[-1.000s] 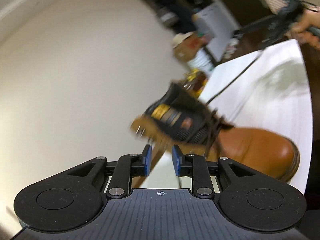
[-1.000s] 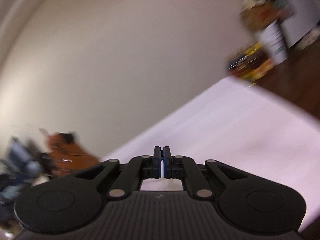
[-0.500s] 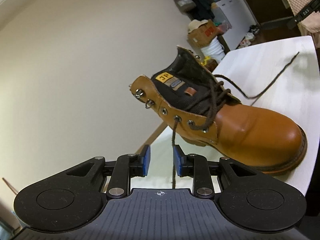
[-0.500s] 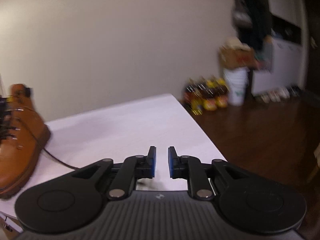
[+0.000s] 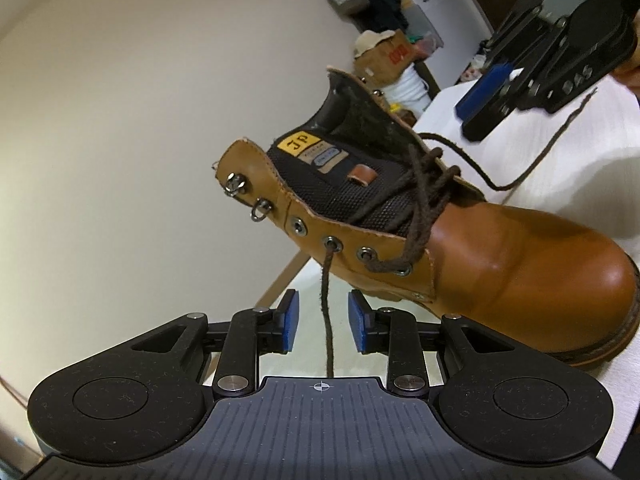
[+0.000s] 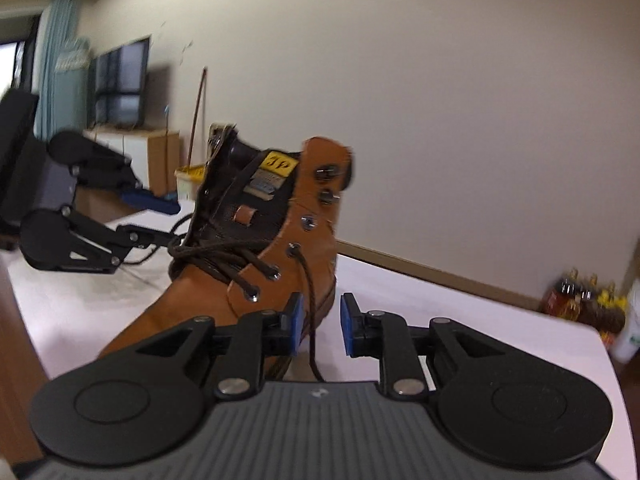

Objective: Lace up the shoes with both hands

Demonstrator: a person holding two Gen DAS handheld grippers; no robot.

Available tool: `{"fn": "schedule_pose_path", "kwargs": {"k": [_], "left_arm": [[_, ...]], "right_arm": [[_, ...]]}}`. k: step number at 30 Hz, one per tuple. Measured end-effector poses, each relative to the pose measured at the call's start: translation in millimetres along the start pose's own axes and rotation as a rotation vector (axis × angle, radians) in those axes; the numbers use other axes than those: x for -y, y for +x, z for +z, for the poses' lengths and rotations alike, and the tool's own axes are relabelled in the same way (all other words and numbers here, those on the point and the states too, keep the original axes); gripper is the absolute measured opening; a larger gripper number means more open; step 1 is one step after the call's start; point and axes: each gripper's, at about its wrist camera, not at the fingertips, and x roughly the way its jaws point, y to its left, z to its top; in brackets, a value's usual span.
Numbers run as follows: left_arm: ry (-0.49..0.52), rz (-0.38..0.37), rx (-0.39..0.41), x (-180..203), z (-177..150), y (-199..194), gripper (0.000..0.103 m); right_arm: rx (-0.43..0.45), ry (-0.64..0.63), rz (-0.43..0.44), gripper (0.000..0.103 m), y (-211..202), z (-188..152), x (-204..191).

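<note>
Beige wall [image 6: 460,120], wall television [image 6: 120,84], teal curtain [image 6: 56,52], dark wood floor [image 6: 16,360]

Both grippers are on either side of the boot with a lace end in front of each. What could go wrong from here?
1. In the left gripper, the lace end hangs free between open pads. Closing off-centre could miss such a thin cord.
2. The right gripper is opening, and its lace lies against one pad only, so it may slip out.
3. The boot stands near the table edge. A hard pull on either lace could drag or tip it.
</note>
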Motion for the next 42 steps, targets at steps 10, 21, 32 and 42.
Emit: {"fn": "schedule_pose_path", "kwargs": {"k": [10, 21, 32, 42], "left_arm": [[-0.026, -0.049, 0.034, -5, -2, 10, 0.003], [-0.055, -0.058, -0.033, -4, -27, -6, 0.002], [-0.091, -0.071, -0.023, 4, -23, -12, 0.002], [-0.081, -0.102, -0.001, 23, -13, -9, 0.002]], "right_arm": [[-0.025, -0.018, 0.028, 0.003, 42, 4, 0], [-0.065, 0.159, -0.01, 0.002, 13, -27, 36], [-0.111, 0.365, 0.206, 0.002, -3, -33, 19], [-0.065, 0.493, 0.461, 0.002, 14, -6, -8]]}}
